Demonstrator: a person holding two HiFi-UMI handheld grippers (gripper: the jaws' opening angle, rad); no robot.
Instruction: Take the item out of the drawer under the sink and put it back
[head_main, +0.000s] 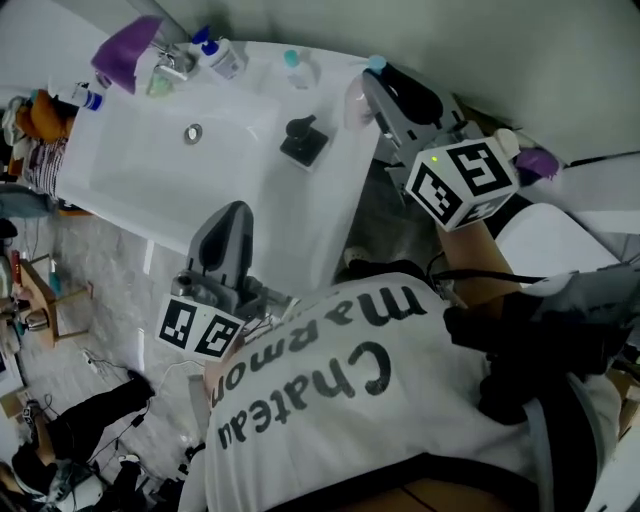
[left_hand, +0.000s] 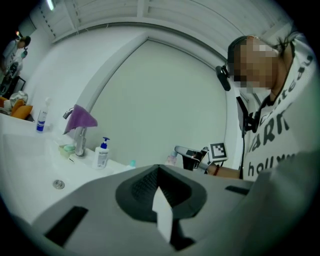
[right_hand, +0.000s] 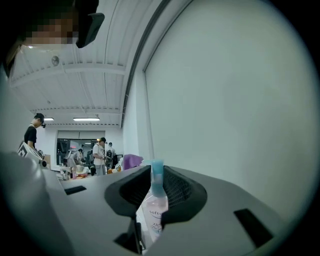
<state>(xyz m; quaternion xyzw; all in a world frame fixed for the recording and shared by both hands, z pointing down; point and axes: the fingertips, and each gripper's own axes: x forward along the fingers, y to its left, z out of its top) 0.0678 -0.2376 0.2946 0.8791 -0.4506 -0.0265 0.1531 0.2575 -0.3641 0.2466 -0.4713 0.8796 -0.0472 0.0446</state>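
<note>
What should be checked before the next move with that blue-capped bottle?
1. Bottle gripped by right tool: ok, its jaws are closed on it.
2. Cap on: ok.
3. Bottle upright: ok.
4. Left tool free: ok, nothing between its jaws.
5. Drawer open to take the bottle: cannot tell, it is out of view.
</note>
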